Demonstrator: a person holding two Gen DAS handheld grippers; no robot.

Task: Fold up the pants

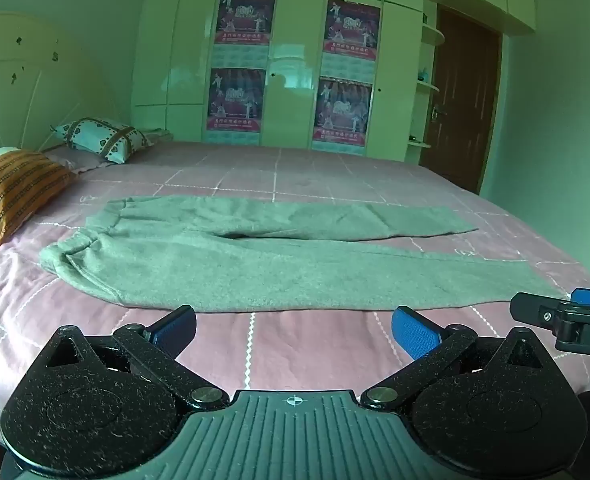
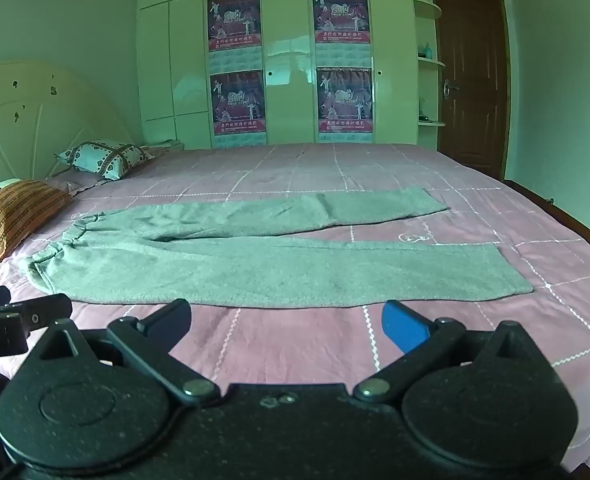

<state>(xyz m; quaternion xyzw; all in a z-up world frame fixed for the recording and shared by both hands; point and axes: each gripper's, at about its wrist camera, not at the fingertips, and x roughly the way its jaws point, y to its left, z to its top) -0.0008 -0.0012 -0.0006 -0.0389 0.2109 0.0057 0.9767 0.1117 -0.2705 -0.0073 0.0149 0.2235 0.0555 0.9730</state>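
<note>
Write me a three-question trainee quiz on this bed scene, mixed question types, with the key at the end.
1. True or false: the pants lie spread out flat on the bed, with neither leg folded over the other.
2. Multiple choice: how do the left hand-held gripper and the right hand-held gripper stand? A) both open, holding nothing; B) both shut on the cloth; C) left shut on the cloth, right open.
3. Fill in: the waistband end of the pants points toward the ____ at the head of the bed.

Key: 1 true; 2 A; 3 pillows.
</note>
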